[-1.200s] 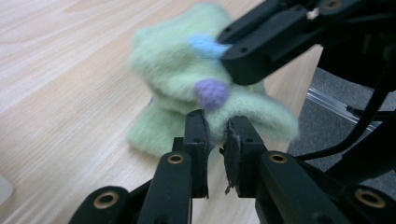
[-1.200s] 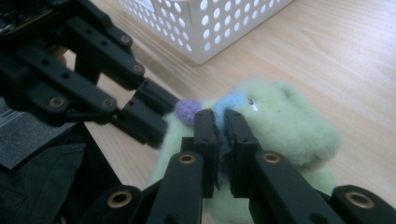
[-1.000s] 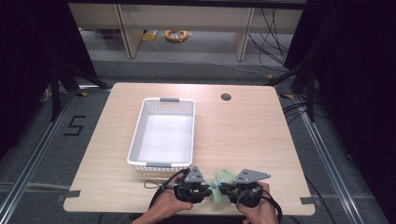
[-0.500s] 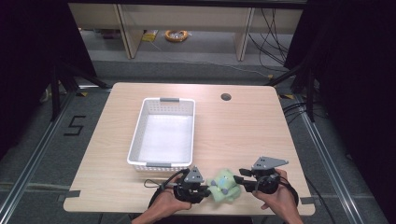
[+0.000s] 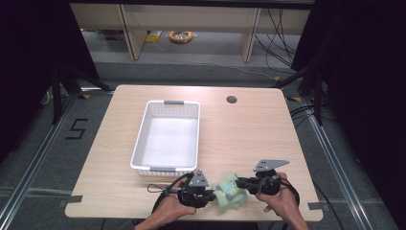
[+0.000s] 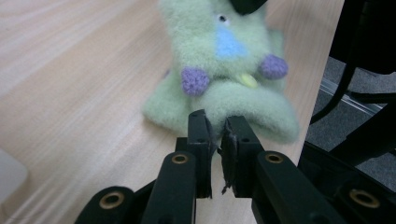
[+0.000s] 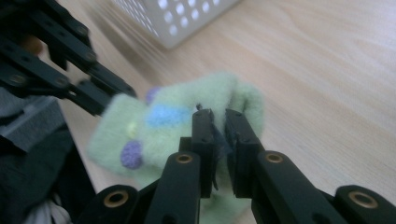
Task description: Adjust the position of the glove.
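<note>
Plush toy, pale green with blue patch and purple spots, lies on the table near the front edge, between the two grippers. White basket stands behind it, left of centre; toy is outside it, just off its near right corner.

Left gripper, held in the left hand, points right at the toy. In the left gripper view the jaws stand almost closed, a thin slit between them, tips touching or just over the toy's lower fuzzy edge. Cannot tell whether any fabric is pinched.

Right gripper, held in the right hand, points left at the toy from the other side. In the right gripper view the jaws are likewise nearly shut, narrow gap only, tips at the toy's upper fold. Whether the tips bite fabric is unclear; picture is blurred there.

Left gripper's black linkage shows beyond the toy in that same view, its tip against the toy's far side.

Round hole in the table's far side, well apart from everything.
</note>
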{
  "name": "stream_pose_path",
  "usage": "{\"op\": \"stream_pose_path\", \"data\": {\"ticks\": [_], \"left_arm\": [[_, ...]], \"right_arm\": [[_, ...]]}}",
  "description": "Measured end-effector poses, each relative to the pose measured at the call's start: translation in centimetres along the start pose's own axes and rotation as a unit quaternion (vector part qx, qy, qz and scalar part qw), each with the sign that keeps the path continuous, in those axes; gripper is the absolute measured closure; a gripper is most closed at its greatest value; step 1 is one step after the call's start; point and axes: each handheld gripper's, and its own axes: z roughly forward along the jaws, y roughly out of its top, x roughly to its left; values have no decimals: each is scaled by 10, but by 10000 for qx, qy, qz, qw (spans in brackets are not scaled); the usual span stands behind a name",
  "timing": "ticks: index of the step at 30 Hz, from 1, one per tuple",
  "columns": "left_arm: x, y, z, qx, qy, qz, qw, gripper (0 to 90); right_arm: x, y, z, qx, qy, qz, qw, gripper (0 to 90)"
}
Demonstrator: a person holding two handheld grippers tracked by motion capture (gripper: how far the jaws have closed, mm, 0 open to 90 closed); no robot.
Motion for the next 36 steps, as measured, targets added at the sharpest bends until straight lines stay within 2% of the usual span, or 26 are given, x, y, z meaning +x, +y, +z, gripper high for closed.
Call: {"op": "stream_pose_path", "data": {"ticks": [1, 2, 5, 6, 7, 9, 10, 15, 16, 18, 19, 20, 21, 22, 23, 24, 25, 26, 29, 30, 31, 32, 33, 34, 35, 36], "left_arm": [[0, 1, -1, -48, -49, -27, 10000, 817], [2, 4, -4, -98, -7, -94, 9999, 818], [5, 6, -6, -154, -7, -109, 9998, 818], [8, 9, -7, -150, 27, -121, 9998, 818], [10, 10, -7, -168, 24, -46, 9998, 819], [11, 10, -6, -166, 23, -117, 9998, 819], [13, 11, -6, -146, 25, -31, 9999, 818], [14, 13, -2, -166, -10, -81, 9998, 816], [15, 13, 1, -120, 1, -182, 9998, 815], [17, 13, 3, -88, 13, -173, 9998, 813], [17, 13, 4, -81, -48, -140, 9999, 810], [18, 10, 6, -37, -18, -137, 9999, 803], [19, 8, 6, -1, 3, -191, 9998, 797], [19, 7, 6, 45, -5, -252, 9997, 790], [21, 6, 6, 50, 18, -240, 9997, 782], [21, 5, 4, 47, 43, -348, 9994, 766], [21, 5, 4, 47, 43, -348, 9994, 724], [24, 2, 0, 4, 122, -453, 9989, 710], [24, 0, -5, -31, 236, -527, 9983, 671], [24, -1, -10, -102, 227, -616, 9978, 648], [24, -1, -10, -102, 227, -616, 9978, 636], [21, -1, -14, -179, 197, -750, 9968, 616], [21, -1, -14, -179, 197, -750, 9968, 599], [18, -2, -17, -221, 168, -843, 9961, 573], [18, -2, -17, -221, 168, -843, 9961, 549], [13, -1, -18, -315, 141, -1006, 9943, 527]], "right_arm": [[0, 0, 0, 0, 0, 0, 10000, 834], [6, 2, -7, -130, 12, 0, 9999, 835], [15, 0, -14, -243, -24, 50, 9997, 835], [22, -4, -17, -283, 37, 251, 9993, 835], [25, -6, -18, -315, 31, 250, 9992, 836], [26, -8, -20, -331, 31, 262, 9991, 835], [32, -13, -21, -345, 127, 439, 9984, 834], [33, -19, -20, -335, 96, 551, 9979, 828], [30, -22, -17, -353, 71, 662, 9972, 822], [28, -24, -17, -316, 20, 584, 9978, 816], [23, -25, -16, -280, -12, 525, 9982, 803], [19, -27, -13, -206, -95, 519, 9984, 787], [18, -29, -11, -177, -19, 604, 9980, 777], [19, -30, -11, -79, -51, 731, 9973, 762], [18, -31, -9, -108, -54, 668, 9977, 746], [18, -32, -9, -104, -38, 729, 9973, 718], [18, -32, -9, -104, -38, 729, 9973, 718], [17, -31, -9, -96, -190, 468, 9987, 627], [18, -31, -9, -51, -128, 535, 9985, 576], [20, -29, -11, -130, -122, 556, 9983, 543], [20, -29, -11, -130, -122, 556, 9983, 543], [21, -27, -17, -156, -255, 588, 9978, 523], [21, -27, -17, -156, -255, 588, 9978, 523], [19, -27, -23, -190, -442, 688, 9965, 506], [17, -27, -24, -249, -449, 695, 9963, 501], [14, -28, -25, -347, -507, 758, 9952, 491]]}}
